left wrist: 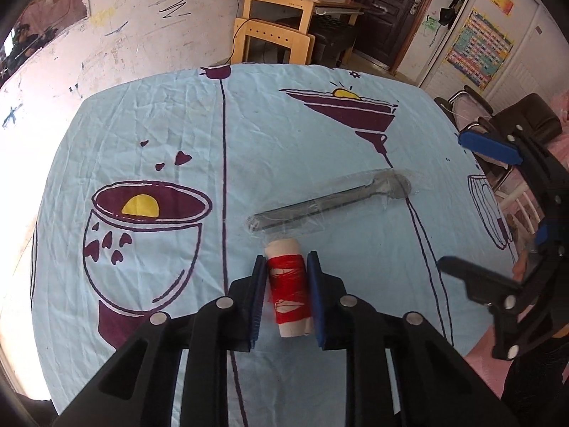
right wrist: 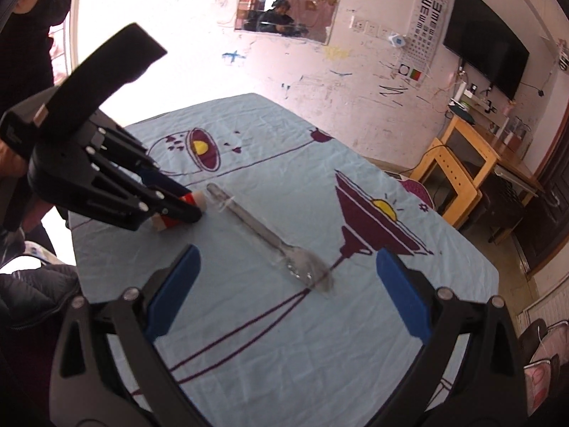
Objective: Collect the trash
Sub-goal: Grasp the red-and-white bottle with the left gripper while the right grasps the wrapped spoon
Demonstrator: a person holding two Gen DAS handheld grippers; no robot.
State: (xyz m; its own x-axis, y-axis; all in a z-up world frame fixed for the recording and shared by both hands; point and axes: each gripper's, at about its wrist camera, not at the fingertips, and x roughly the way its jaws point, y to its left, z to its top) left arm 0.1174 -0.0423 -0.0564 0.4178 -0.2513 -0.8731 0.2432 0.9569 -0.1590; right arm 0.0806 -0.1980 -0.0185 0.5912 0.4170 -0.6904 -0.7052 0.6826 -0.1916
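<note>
A spool wound with red thread (left wrist: 287, 286) lies on the light blue tablecloth (left wrist: 284, 135). My left gripper (left wrist: 287, 259) is shut on it, a blue pad pressed to each side of the thread. From the right wrist view the same spool (right wrist: 188, 199) shows between the left gripper's (right wrist: 192, 210) black fingers. Just beyond it lies a clear plastic fork in a transparent wrapper (left wrist: 330, 203). My right gripper (right wrist: 286, 252) stands wide open above the fork's (right wrist: 270, 238) tines, touching nothing. It shows at the right edge of the left wrist view as the right gripper (left wrist: 451, 199).
The tablecloth (right wrist: 284, 338) carries purple cup and glass drawings. A wooden desk with a chair (left wrist: 277, 17) stands beyond the far edge, near a dark door (left wrist: 391, 7). A black chair (left wrist: 526, 117) sits off the right side. A person's dark sleeve (right wrist: 32, 17) is at top left.
</note>
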